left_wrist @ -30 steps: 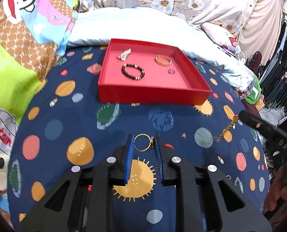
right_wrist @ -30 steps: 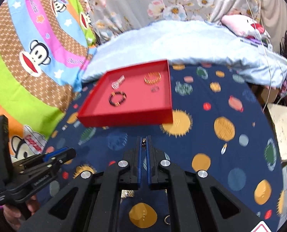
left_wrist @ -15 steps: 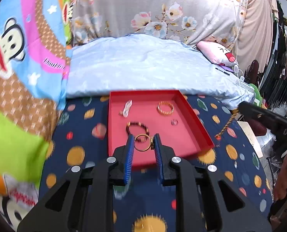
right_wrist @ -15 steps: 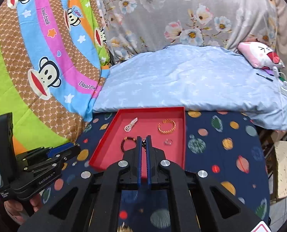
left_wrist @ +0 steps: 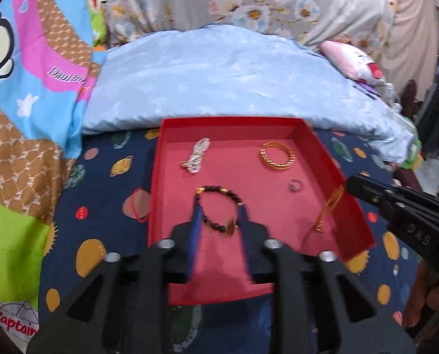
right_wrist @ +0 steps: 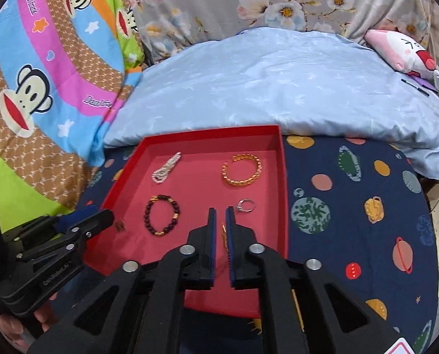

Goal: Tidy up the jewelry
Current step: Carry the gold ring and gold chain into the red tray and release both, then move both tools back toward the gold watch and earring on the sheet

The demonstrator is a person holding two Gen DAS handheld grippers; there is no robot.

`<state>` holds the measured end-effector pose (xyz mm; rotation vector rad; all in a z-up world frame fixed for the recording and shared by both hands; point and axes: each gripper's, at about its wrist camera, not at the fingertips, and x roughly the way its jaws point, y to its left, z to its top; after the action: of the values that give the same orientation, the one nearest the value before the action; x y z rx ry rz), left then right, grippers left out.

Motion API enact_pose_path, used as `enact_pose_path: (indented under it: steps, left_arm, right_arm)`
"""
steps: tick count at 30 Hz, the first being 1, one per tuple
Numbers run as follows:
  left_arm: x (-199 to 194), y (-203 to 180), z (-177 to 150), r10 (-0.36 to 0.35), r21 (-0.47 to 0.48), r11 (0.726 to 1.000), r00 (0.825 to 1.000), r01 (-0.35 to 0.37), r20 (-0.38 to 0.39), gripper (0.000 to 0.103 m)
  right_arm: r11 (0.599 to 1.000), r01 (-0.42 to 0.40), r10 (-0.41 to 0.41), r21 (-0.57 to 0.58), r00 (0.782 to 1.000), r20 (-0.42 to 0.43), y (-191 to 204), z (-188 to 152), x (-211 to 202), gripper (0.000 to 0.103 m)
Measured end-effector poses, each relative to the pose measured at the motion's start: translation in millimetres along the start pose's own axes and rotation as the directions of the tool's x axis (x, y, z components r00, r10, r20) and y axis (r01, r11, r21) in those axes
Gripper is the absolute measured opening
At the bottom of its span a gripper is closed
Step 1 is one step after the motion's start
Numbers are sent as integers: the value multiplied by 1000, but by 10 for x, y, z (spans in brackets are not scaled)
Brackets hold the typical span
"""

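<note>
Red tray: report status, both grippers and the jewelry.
Left gripper opening over red tray, gold ring dropping. Right gripper opening, gold chain between pads. Beaded bracelet beneath; nothing blocking.

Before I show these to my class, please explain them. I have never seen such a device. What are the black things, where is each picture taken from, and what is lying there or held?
There is no robot here: a person holds black tongs in each hand, each carrying a wide-angle camera that looks along its two fingers. One picture is from the left tongs, the other from the right tongs. Both hover over a red tray on a planet-print blanket. In the tray lie a white beaded piece, a gold bangle, a dark bead bracelet and a ring. Both tongs are opening. A blurred gold hoop sits loose between the left fingers, and a gold chain hangs between the right ones.
</note>
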<state>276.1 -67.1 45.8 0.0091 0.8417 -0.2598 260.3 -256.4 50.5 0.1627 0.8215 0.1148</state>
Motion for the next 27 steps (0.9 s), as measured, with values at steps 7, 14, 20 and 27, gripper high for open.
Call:
enact_pose_path:
  steps: [7, 14, 20, 27]
  left_arm:
    - [-213, 112, 36, 36, -22, 999, 997, -34, 66, 67]
    - [-608, 191, -160, 25, -28, 999, 996, -23, 81, 67]
    - [-920, 285, -552, 25, -53, 998, 998, -22, 56, 67]
    - [-1185, 302, -1026, 3, -77, 997, 1000, -2, 19, 67]
  right_arm:
    - [999, 48, -48, 5, 995, 89, -72, 10, -393, 30]
    - [999, 41, -41, 3, 991, 127, -46, -265, -991, 32]
    - [998, 57, -57, 4, 990, 131, 25, -715, -1388, 38]
    - [996, 86, -87, 21, 992, 93, 52, -1319, -1686, 38]
